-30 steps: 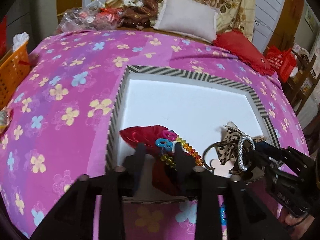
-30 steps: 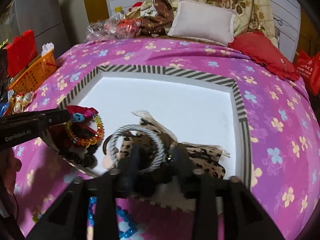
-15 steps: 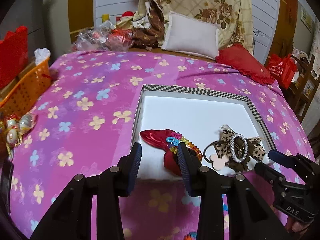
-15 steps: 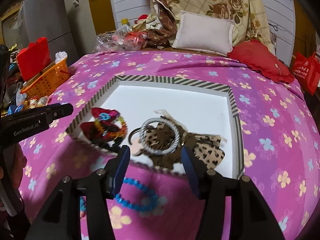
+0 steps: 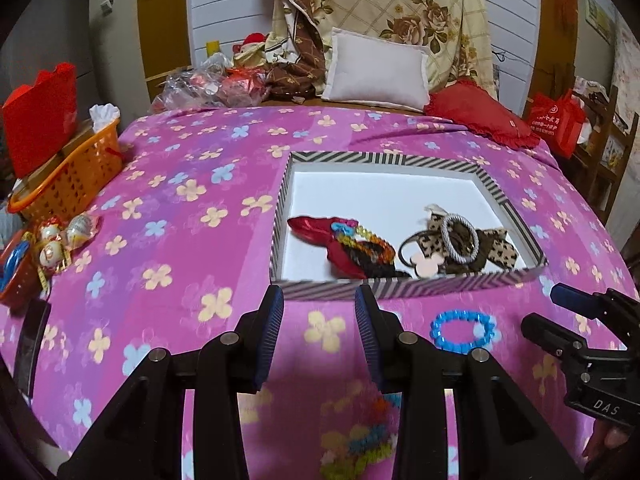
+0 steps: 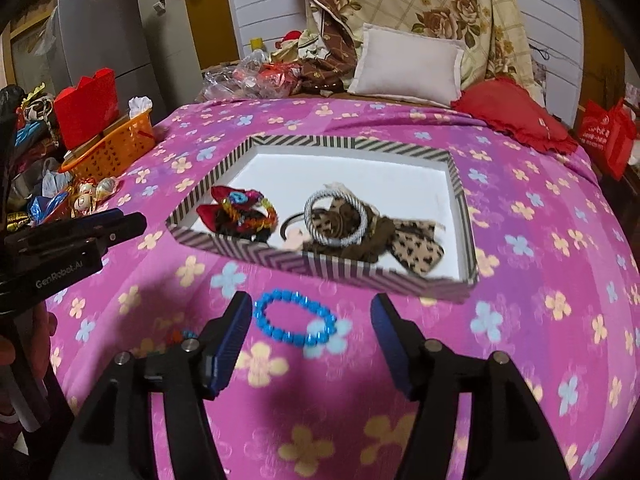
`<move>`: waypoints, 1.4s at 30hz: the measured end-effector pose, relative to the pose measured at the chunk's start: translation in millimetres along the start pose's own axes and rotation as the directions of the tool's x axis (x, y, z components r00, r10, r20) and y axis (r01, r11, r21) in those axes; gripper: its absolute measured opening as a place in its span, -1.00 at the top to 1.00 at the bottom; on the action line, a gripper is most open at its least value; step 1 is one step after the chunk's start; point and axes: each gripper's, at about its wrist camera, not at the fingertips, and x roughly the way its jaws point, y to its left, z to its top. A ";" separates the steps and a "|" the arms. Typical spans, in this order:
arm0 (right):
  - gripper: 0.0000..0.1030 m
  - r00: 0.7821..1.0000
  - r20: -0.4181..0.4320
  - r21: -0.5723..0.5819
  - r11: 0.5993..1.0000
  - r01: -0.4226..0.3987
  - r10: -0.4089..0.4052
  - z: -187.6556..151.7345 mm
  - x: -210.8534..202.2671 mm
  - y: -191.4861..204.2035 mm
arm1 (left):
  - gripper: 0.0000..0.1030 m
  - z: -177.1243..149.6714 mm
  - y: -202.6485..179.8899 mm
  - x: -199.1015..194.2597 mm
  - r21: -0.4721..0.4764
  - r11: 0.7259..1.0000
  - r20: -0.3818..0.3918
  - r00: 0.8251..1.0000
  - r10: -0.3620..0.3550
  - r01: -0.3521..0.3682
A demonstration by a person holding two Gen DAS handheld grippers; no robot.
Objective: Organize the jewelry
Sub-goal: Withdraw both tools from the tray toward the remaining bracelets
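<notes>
My right gripper [image 6: 311, 342] hangs spread and empty over the blue bracelet [image 6: 295, 323], which lies on the bed just near of the tray [image 6: 304, 265]; it looks light, floppy and slick-beaded, so I judge pinching across one side of the loop is best.

The left gripper [image 5: 319, 320] is held level and pointed forward, its two blue-padded fingers [image 5: 269, 332] spread apart with nothing between them, and in the right wrist view it is seen side-on at the left edge [image 6: 116, 224], with part of the person's left hand [image 6: 24, 344] showing below its black body. The right gripper [image 6: 312, 336] is likewise held with its fingers [image 6: 394, 344] parted wide and nothing gripped, and in the left wrist view it is seen at the lower right [image 5: 560, 312], with fingertips of the right hand [image 5: 606, 442] glimpsed beneath its body.
</notes>
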 end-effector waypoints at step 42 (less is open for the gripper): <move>-0.27 0.998 -0.067 0.014 1.000 -0.007 0.007 -39.5 -9.3 9.3 | 0.72 -63.6 13.4 -31.7 -0.035 0.999 -0.097 0.995 -0.031 0.027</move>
